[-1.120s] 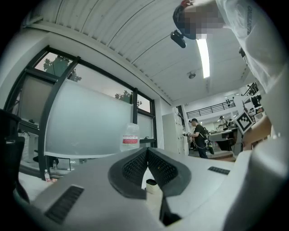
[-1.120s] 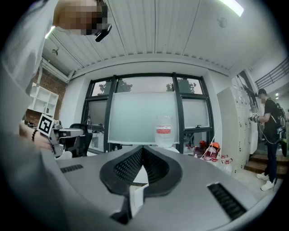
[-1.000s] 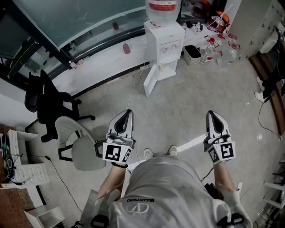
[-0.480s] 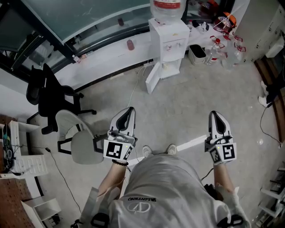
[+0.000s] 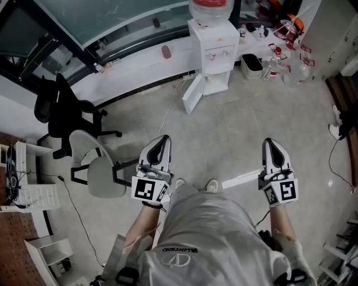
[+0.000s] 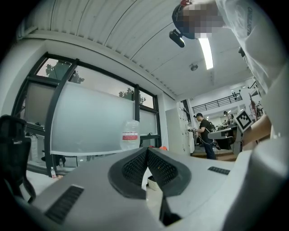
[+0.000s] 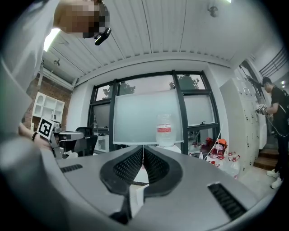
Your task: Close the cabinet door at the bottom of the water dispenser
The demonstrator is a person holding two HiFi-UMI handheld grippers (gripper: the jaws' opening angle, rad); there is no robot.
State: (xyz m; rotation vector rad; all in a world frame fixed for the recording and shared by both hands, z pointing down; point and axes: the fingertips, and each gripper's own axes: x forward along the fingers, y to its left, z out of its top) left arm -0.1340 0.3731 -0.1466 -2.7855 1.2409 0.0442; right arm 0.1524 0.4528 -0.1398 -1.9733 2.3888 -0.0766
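Both sets of jaws are pressed fully together with nothing between them; the left gripper [image 6: 146, 155] and the right gripper [image 7: 143, 158] point level across the room toward the water dispenser [image 5: 215, 50], held out ahead of the person and well apart from each other. Beyond them lies bare concrete floor [image 5: 235, 134]; a grey chair [image 5: 103, 179] stands near the left gripper, and a black chair [image 5: 61, 114] stands farther off toward the left wall. The dispenser stands against the far wall below the window, with a big bottle [image 5: 210, 8] on top; the cabinet door [image 5: 192, 95] at its bottom hangs wide open, swung out to the left. Nothing of the task looks done yet; the person is well apart from the door, so the walk up and the push shut both remain. Compared with a second ago, the jaws have stayed closed and the door is just as open; the person seems to have edged onward, the dispenser sitting slightly farther right in the head view.
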